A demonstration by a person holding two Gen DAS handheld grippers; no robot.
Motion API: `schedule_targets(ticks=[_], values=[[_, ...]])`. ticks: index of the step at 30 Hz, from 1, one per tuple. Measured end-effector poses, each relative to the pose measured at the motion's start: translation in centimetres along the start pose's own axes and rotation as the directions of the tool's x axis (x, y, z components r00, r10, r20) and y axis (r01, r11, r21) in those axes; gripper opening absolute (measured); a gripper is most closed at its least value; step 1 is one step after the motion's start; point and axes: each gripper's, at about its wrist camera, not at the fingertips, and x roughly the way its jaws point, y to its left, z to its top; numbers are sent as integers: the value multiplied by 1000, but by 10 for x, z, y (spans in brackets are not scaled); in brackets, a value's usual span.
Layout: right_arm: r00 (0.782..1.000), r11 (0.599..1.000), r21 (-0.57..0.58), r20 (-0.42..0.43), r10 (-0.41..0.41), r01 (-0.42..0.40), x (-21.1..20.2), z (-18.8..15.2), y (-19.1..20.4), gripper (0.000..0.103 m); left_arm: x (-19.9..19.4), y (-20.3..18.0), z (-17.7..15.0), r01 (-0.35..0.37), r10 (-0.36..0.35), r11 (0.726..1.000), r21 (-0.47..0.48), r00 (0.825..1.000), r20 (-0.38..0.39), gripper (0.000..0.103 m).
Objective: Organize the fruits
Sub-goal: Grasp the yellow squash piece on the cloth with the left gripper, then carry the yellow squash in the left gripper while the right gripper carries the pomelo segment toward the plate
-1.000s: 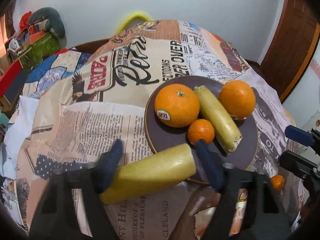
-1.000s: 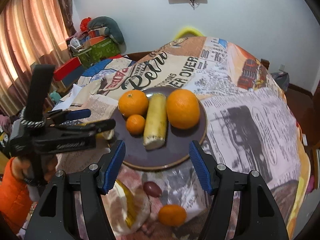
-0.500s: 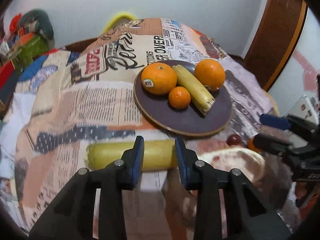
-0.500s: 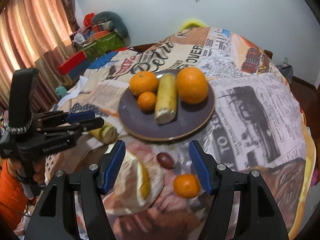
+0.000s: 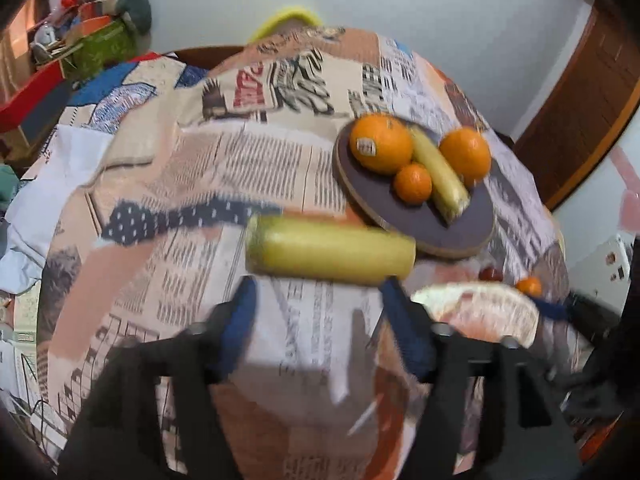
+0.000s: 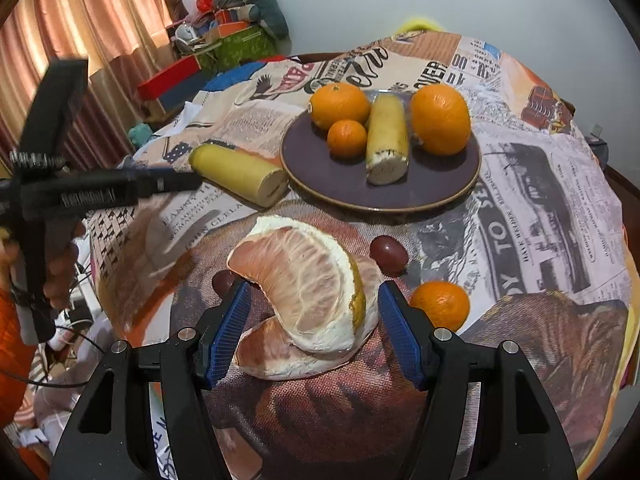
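A dark plate (image 6: 348, 188) holds two oranges, a small mandarin (image 6: 346, 138) and a yellow banana piece (image 6: 387, 136). A second banana piece (image 5: 330, 249) lies on the newspaper-print cloth left of the plate; it also shows in the right wrist view (image 6: 239, 173). My left gripper (image 5: 320, 304) is open, just short of that banana piece and not touching it. My right gripper (image 6: 314, 312) is open with its fingers on either side of a peeled pomelo wedge (image 6: 304, 280), which lies on the cloth.
A loose mandarin (image 6: 440, 305) and two dark grapes (image 6: 389, 252) lie near the pomelo. The round table drops off on all sides. Boxes and clutter (image 6: 224, 36) stand at the back left by a curtain. A wooden door (image 5: 580, 92) is at right.
My left gripper set the banana piece on the cloth, opened and drew back from it. My right gripper moved down and forward until its open fingers flank the pomelo wedge.
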Motion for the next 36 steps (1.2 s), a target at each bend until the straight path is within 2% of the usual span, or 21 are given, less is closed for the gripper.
schedule_targets(ticks=[2, 4, 7, 9, 11, 16, 19, 20, 23, 27, 29, 31, 36], values=[[1000, 1000, -1, 4, -11, 11, 2, -1, 0, 64, 7, -5, 9, -13, 13, 1000, -23, 1000, -8, 89], [1000, 1000, -4, 5, -12, 12, 3, -1, 0, 65, 17, -7, 16, -30, 29, 999, -42, 999, -20, 91], [1000, 1000, -16, 8, -16, 16, 5, -2, 1, 65, 38, -13, 23, -108, 105, 993, -57, 993, -55, 96], [1000, 1000, -15, 12, -9, 9, 6, -2, -1, 65, 47, -20, 25, -140, 138, 989, -42, 989, -43, 102], [1000, 1000, -22, 15, -7, 7, 8, -1, -2, 65, 51, -25, 28, -166, 165, 986, -32, 986, -20, 103], [999, 999, -36, 39, 4, -3, 9, -2, -3, 62, 67, -23, 34, -158, 157, 987, -31, 987, -34, 103], [999, 1000, -21, 51, 1, 0, 8, -2, -5, 50, 70, -19, 28, -119, 118, 992, -42, 992, -41, 101], [999, 1000, -10, 54, 0, 0, 7, -2, -8, 49, 67, -19, 26, -113, 112, 993, -35, 993, -38, 98], [998, 1000, 16, 62, 17, -18, 6, -3, -12, 47, 61, -20, 23, -59, 58, 998, -17, 997, -48, 79], [997, 999, 44, 75, 17, -20, 1, -3, -14, 40, 51, -25, 17, -1, 3, 1000, 25, 998, -59, 61], [995, 997, 66, 91, 29, -35, -4, -4, -17, 32, 46, -25, 13, 29, -27, 999, 38, 997, -67, 55], [993, 995, 83, 107, 42, -51, -10, -3, -19, 29, 39, -26, 8, 45, -42, 998, 52, 997, -73, 50], [991, 997, 64, 128, 22, -30, -22, -4, -15, 24, 16, -26, -9, 52, -43, 992, 114, 996, -77, 38]])
